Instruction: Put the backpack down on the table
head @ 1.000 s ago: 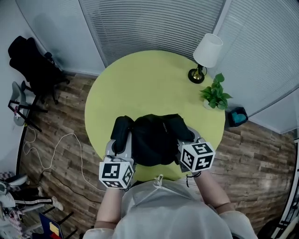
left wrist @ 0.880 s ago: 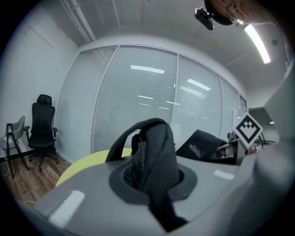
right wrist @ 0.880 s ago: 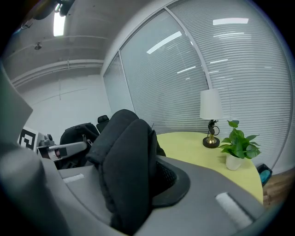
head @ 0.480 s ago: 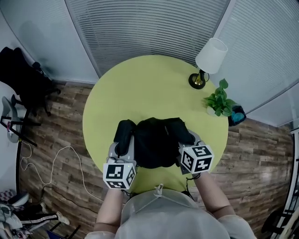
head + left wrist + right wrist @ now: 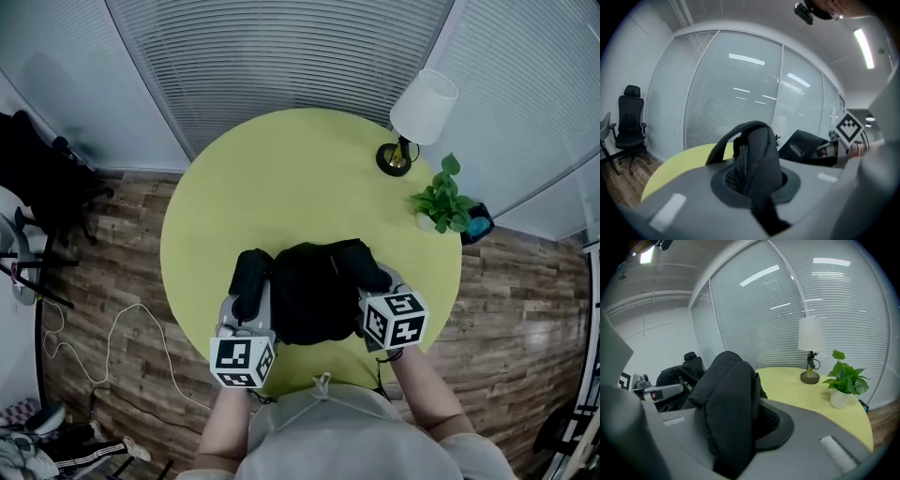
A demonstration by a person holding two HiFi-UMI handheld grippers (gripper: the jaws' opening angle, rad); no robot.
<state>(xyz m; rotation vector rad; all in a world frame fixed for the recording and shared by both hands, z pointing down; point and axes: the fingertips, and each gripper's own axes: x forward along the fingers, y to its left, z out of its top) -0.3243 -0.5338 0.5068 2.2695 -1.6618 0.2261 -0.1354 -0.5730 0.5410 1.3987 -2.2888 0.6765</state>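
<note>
A black backpack (image 5: 314, 289) lies over the near part of the round yellow-green table (image 5: 281, 178); whether it rests on the top I cannot tell. My left gripper (image 5: 246, 305) is shut on a padded shoulder strap (image 5: 754, 154) at the bag's left side. My right gripper (image 5: 375, 284) is shut on the other padded strap (image 5: 729, 404) at its right side. In the left gripper view the bag's body (image 5: 804, 145) shows beyond the strap. Both marker cubes sit close to my body, at the table's near edge.
A table lamp (image 5: 419, 108) and a small potted plant (image 5: 441, 199) stand at the table's far right edge. A black office chair (image 5: 42, 178) is on the wooden floor at the left, with a white cable (image 5: 112, 323) nearer. Blinds cover the glass walls behind.
Both grippers have sunk a little toward the table, carrying the backpack with them. Their grips on the straps are unchanged.
</note>
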